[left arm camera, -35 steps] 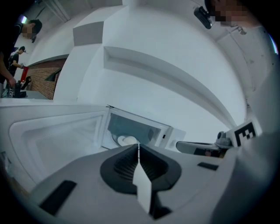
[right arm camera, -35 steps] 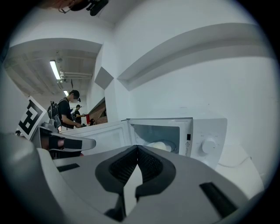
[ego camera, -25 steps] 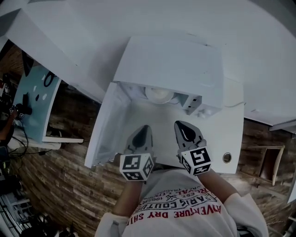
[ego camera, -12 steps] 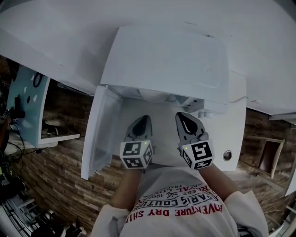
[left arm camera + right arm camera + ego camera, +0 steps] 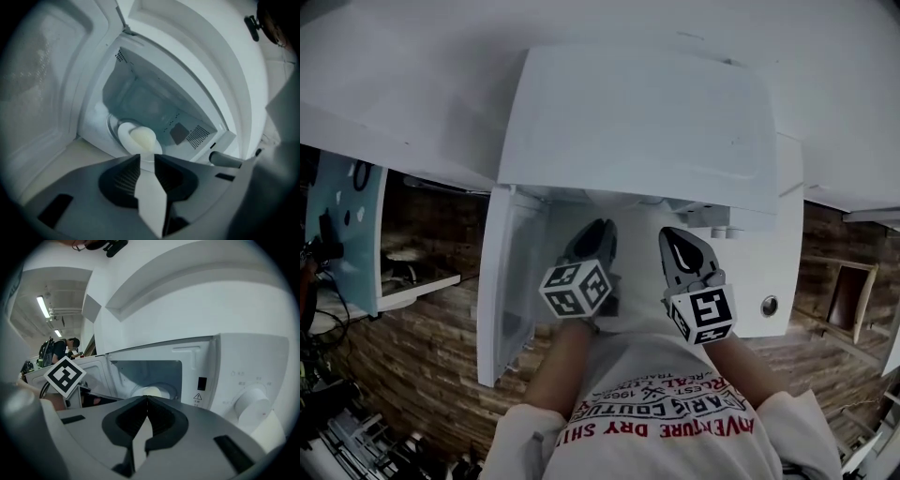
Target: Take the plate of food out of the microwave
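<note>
**Now: left claw reaches for the plate in the open microwave**

Seen from the head, a white box-shaped microwave (image 5: 637, 122) stands in front of a person who holds two tools low before its front. Its white door (image 5: 511, 272) is swung fully out at the microwave's left side, so the cavity is free to reach into.

The task's thing, a round white plate (image 5: 138, 140) carrying a pale yellow mound of food (image 5: 143, 137), sits on the floor of the cavity, just inside the opening. The grey left claw (image 5: 146, 157) is aimed straight at the plate's near rim from just outside the opening, a little short of touching it. Its jaws are opening, with a narrow gap between them at this moment, and nothing is held; the rim shows beyond the gap, not inside it. This looks like a line-up for pinching the rim, and the gap will likely need to be wider than the rim's thickness first.

The grey right claw (image 5: 146, 398) hangs in front of the microwave, nearer its round white dial (image 5: 253, 401), with jaws pressed together and empty. From there it also sees the plate (image 5: 152, 391) inside. It seems to be kept clear, ready to steady the plate's other side.
</note>
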